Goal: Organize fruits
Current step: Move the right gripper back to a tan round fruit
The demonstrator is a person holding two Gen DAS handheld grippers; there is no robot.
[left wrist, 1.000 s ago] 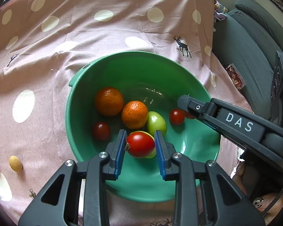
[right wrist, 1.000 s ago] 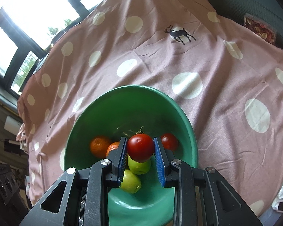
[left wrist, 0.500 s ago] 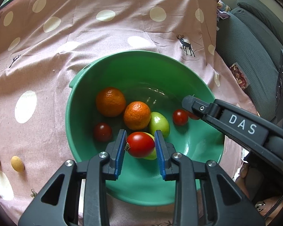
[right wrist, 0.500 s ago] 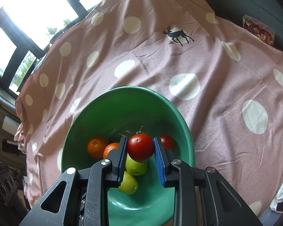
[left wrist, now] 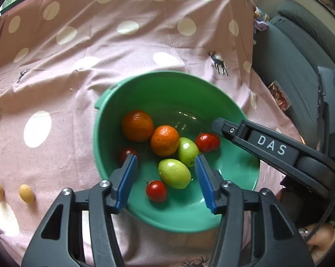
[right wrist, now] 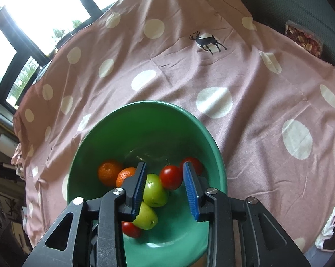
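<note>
A green bowl (left wrist: 145,84) sits on the pink dotted cloth and holds two oranges (left wrist: 137,125), two green fruits (left wrist: 174,173) and several red tomatoes. My left gripper (left wrist: 166,178) is open above the bowl's near side, with a tomato (left wrist: 156,190) lying loose below it. My right gripper (right wrist: 165,184) is open over the bowl, and a tomato (right wrist: 170,176) lies between its fingers, free of the pads. The bowl (right wrist: 145,115) shows in the right wrist view too. The right gripper's body (left wrist: 272,149) reaches in from the right in the left wrist view.
Two small yellow fruits (left wrist: 26,193) lie on the cloth left of the bowl. A grey armchair (left wrist: 301,51) stands to the right, with a snack packet (left wrist: 278,96) on it. Windows (right wrist: 22,22) are at the far left.
Both grippers have opened and let go of their tomatoes, which now lie in the bowl. The left gripper has pulled back a little.
</note>
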